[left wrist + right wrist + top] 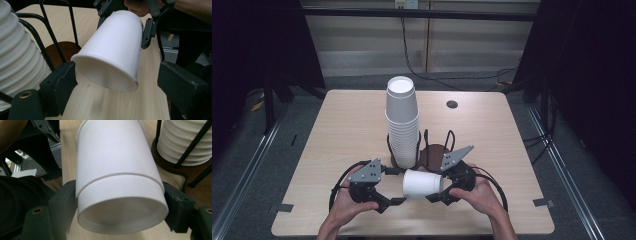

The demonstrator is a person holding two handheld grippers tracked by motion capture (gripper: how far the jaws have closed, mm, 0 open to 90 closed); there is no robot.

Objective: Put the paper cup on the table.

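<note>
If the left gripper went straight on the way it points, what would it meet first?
Most likely the white paper cup. Its open rim lies just ahead of the left gripper, between the open jaws. The right gripper holds it.

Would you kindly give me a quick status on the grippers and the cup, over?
Right gripper shut on white cup at its base, cup lying sideways. Left gripper open at its rim. Cup stack in wire rack close behind.
</note>
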